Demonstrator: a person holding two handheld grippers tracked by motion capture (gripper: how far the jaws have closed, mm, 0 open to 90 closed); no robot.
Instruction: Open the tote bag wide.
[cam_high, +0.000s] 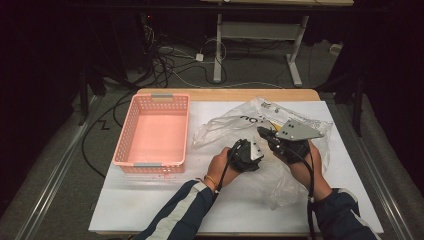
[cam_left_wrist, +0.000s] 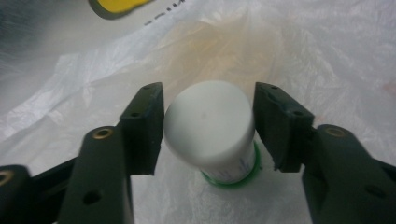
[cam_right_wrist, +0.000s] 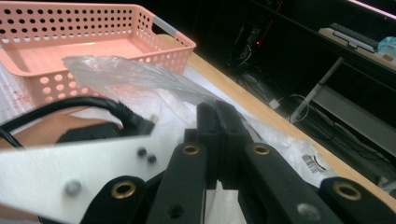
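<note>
Left claw (cam_left_wrist: 208, 126) straddles a white bottle (cam_left_wrist: 209, 128) inside the plastic bag (cam_high: 280, 185) right of the pink basket (cam_high: 125, 135), jaws spread and seemingly not yet gripping, while the right claw (cam_right_wrist: 217, 140) pinches the bag's edge; the bottle remains unremoved, the basket empty.

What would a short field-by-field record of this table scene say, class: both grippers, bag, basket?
left gripper: jaws either side of a white cylinder inside the bag; contact unclear
right gripper: shut on the plastic bag, pinching its edge
basket: pink, perforated, empty, left of the bag
table: white sheet on a wooden top
</note>
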